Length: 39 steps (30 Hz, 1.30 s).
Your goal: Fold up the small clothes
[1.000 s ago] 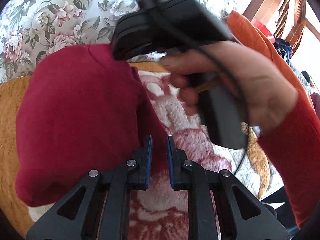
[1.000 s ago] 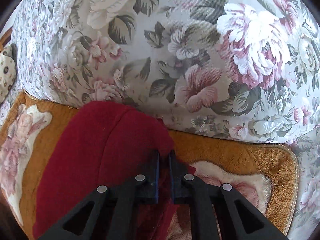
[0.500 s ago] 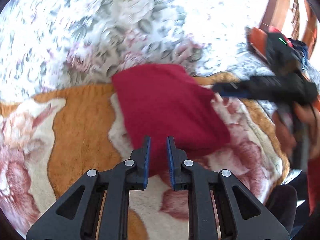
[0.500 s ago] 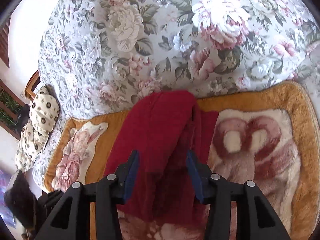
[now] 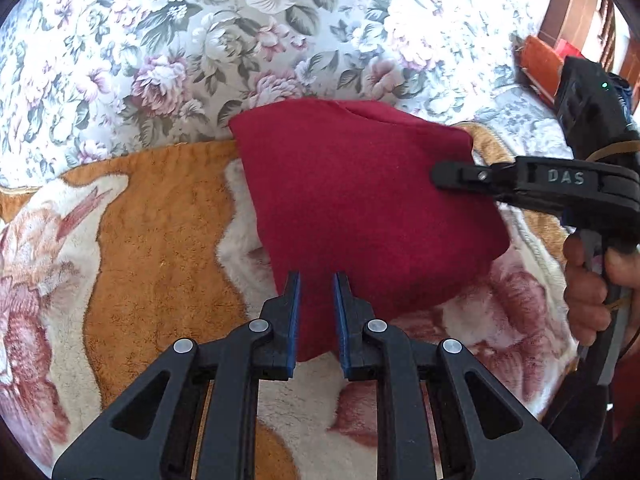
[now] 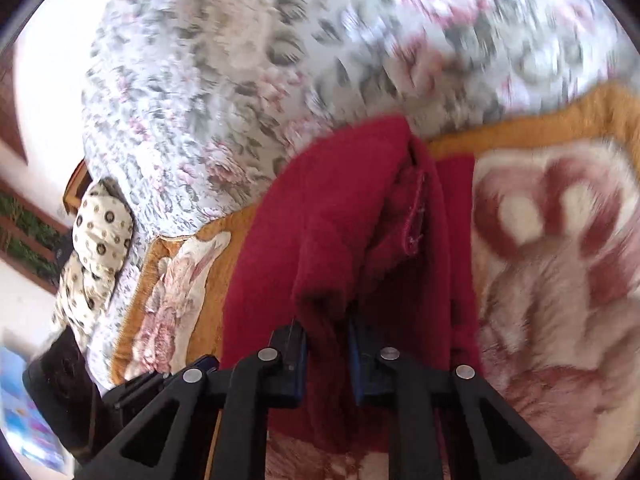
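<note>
A plush orange-and-cream blanket with dark pink flower shapes [image 5: 160, 240] lies over a bed covered in a grey floral bedspread with pink and white roses [image 5: 200, 40]. On the blanket, its far edge reaching onto the bedspread, sits the folded dark red fleece garment [image 5: 360, 208].

The left hand-held gripper [image 5: 316, 316] hangs at the garment's near corner, its blue-padded fingers a little apart with red cloth showing in the gap; whether they press the cloth cannot be told. From the right comes the right hand-held gripper [image 5: 440, 174], black and marked DAS, its tip touching the garment's right edge, with the person's right hand [image 5: 592, 292] on the grip.

In the right wrist view, which is blurred, the right hand-held gripper [image 6: 326, 356] is clamped on a bunched fold of the red garment [image 6: 332, 240], whose layers and a stitched hem show just ahead. At the far left lies a cream cushion with dark ring spots [image 6: 96, 248]. A wooden frame [image 5: 568, 12] stands at the bed's far right corner.
</note>
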Each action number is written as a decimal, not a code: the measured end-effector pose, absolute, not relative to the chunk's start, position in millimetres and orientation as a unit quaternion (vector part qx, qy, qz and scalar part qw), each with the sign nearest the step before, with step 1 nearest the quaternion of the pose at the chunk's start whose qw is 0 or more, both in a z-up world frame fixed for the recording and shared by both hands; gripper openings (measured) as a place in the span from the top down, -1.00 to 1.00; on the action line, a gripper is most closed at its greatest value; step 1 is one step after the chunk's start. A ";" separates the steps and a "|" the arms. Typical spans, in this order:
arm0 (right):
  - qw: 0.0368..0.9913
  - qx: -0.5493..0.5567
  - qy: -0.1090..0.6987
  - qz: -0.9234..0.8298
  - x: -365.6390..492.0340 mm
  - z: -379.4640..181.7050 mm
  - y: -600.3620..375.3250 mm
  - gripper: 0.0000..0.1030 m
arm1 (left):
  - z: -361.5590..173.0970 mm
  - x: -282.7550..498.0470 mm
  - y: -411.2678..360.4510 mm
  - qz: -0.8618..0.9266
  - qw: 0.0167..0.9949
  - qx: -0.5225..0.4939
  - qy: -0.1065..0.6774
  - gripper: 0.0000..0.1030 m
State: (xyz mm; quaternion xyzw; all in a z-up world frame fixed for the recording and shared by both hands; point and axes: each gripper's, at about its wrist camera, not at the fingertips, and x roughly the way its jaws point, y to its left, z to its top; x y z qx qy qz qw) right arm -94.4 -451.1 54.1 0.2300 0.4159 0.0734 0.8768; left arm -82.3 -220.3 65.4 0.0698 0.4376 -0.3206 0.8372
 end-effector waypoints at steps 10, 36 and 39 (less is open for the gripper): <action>0.862 0.188 0.470 0.029 -93.8 26.2 -455.9 0.50 | 63.2 -86.4 -216.8 -0.306 0.840 0.065 0.444 0.22; 0.886 0.110 0.450 -0.010 -69.4 50.2 -450.3 0.55 | 51.6 -30.5 -258.6 -0.253 0.861 0.065 0.436 -0.13; 0.893 0.095 0.440 -0.008 -95.2 58.3 -435.6 0.54 | 51.3 -31.4 -256.8 -0.251 0.861 0.064 0.439 -0.13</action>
